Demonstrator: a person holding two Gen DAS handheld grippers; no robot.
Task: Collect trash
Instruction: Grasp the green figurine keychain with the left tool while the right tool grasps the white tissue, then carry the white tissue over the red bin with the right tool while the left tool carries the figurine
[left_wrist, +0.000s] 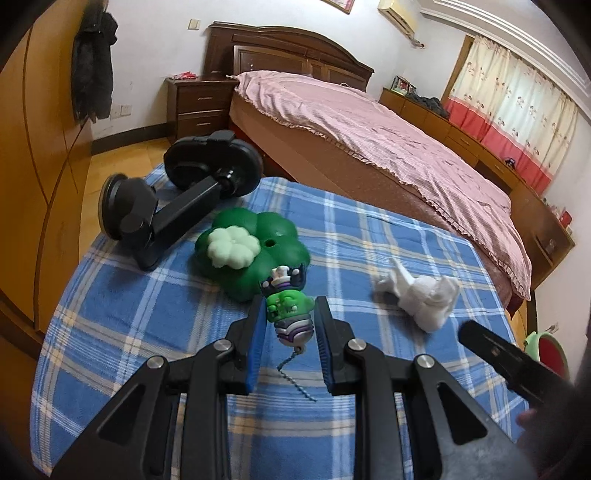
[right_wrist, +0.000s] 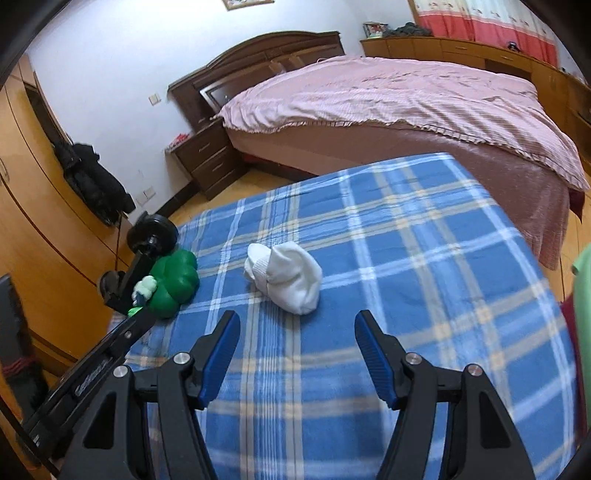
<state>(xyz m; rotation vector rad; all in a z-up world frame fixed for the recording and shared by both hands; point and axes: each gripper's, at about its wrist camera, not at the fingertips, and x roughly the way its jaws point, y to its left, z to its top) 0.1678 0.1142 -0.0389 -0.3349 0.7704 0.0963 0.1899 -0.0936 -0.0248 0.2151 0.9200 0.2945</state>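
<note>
Left gripper (left_wrist: 287, 325) is clamped on a green figurine keychain (left_wrist: 286, 308), held above the blue plaid cloth (left_wrist: 110, 314).
Right gripper (right_wrist: 293, 350) is spread, empty, aimed at the white crumpled wad (right_wrist: 286, 278) on the cloth; closing around it is judged next.

Soft, even daylight glows through the curtains (left_wrist: 517, 107); shadows stay faint, edges bend and darken, slight motion blur throughout.
</note>
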